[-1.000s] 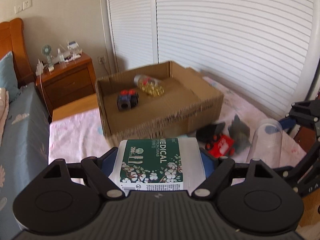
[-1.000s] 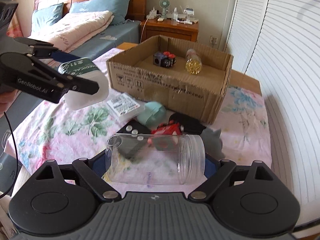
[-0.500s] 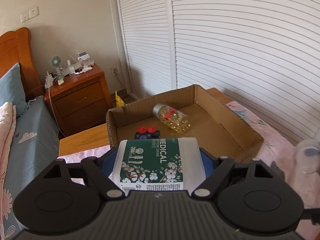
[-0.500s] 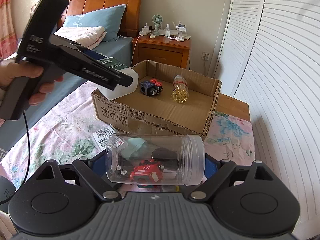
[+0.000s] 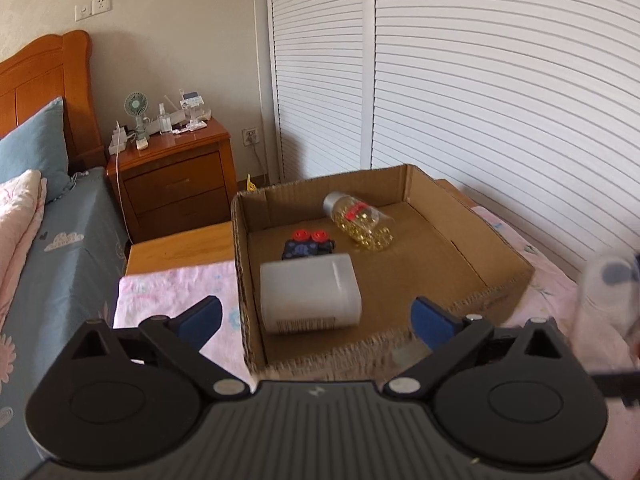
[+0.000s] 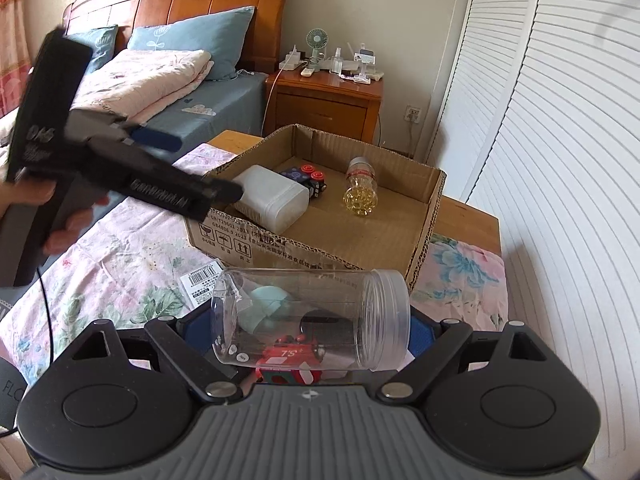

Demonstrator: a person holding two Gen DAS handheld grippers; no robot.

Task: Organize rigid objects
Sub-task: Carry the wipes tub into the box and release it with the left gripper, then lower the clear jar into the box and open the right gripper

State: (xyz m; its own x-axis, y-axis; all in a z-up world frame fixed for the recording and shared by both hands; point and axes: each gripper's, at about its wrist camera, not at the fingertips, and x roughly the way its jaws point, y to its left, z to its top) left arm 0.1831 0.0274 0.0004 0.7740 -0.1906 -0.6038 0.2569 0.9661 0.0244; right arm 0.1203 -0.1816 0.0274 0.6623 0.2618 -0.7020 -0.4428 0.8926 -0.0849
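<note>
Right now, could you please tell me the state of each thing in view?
cardboard box: open-topped.
white container: in the box, released.
capsule bottle: on its side in the box.
clear jar: lidless, sideways, gripped.
left gripper: fingers just opened, nothing between them.
right gripper: shut on the jar.

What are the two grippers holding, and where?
The right gripper holds the clear jar sideways, at both ends. The left gripper holds nothing; the white box lies in the cardboard box.
</note>
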